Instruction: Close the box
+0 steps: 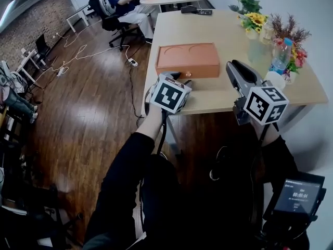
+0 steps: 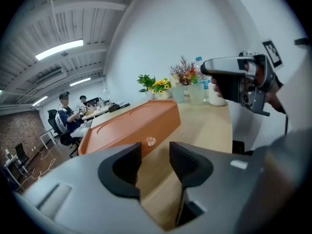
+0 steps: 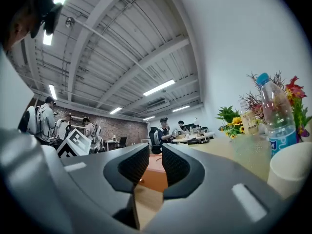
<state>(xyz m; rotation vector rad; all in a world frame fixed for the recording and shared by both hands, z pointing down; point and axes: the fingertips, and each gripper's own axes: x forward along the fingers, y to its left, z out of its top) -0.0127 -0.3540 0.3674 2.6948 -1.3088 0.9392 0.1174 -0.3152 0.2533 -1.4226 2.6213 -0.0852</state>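
Risk: box ahead of left tool may skid if shoved | left tool part-open, empty | right tool narrowly open, empty

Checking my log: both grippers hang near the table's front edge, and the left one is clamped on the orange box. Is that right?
Not quite. The left gripper holds nothing: the left gripper view shows its jaws apart, short of the box, with only table between them. It and the right gripper do hang near the table's front edge.
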